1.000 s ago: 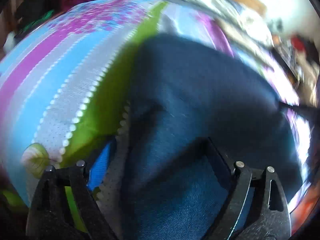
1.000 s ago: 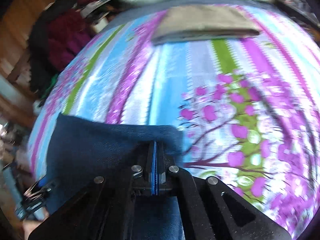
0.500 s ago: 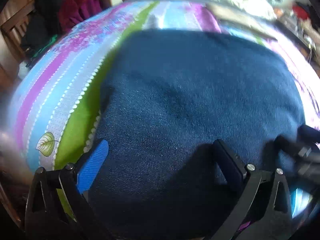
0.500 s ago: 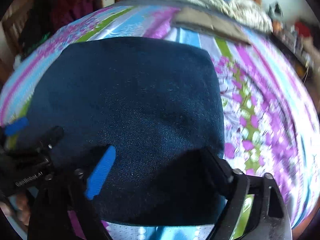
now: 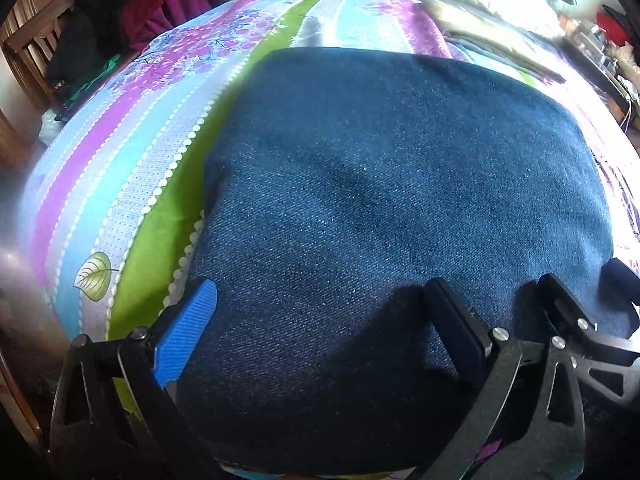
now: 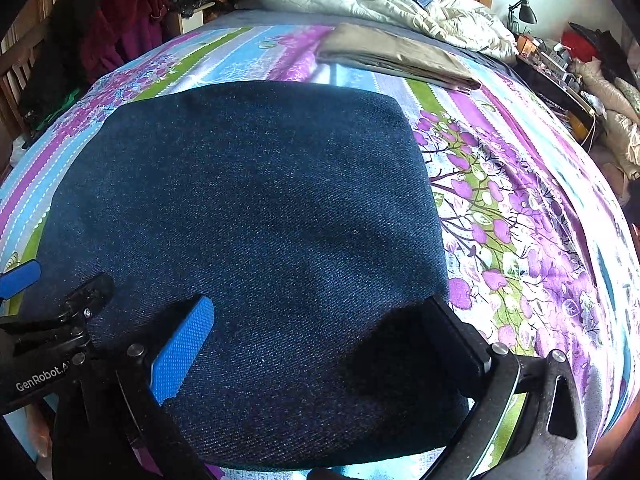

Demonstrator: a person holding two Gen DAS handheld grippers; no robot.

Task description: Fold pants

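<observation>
Covering the bed is a striped, flowered sheet (image 6: 520,208); on it lie the folded jeans (image 6: 248,216), a flat dark-blue block. Behind them sits a tan folded cloth (image 6: 396,60). Both claws — left (image 5: 320,320), right (image 6: 320,328) — gape wide, holding nothing.

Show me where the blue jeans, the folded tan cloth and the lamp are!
blue jeans (image 6: 248,220), right wrist view, middle of the folded denim
folded tan cloth (image 6: 396,58), right wrist view, its top face
lamp (image 6: 527,12), right wrist view, its dark shade
</observation>
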